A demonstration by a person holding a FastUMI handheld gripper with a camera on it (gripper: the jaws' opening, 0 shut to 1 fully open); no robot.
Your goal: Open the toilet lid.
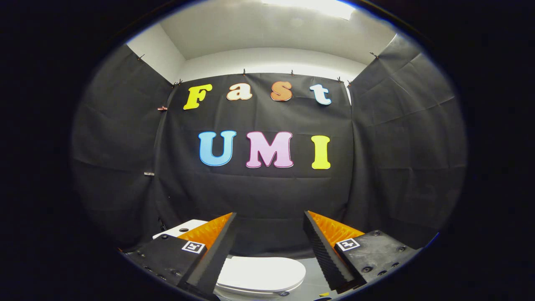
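Observation:
A white toilet stands low in front of the black cloth wall. Its lid lies flat and closed, showing below and between my two fingers. The white tank top with a round flush button sits behind the left finger. My gripper is held above the lid and apart from it, its fingers spread wide with nothing between them. The front rim of the lid is partly hidden by the left finger.
Black cloth walls close in the booth on the left, back and right. Grey floor shows to the right of the toilet, with a small yellow and dark mark on it near the right finger.

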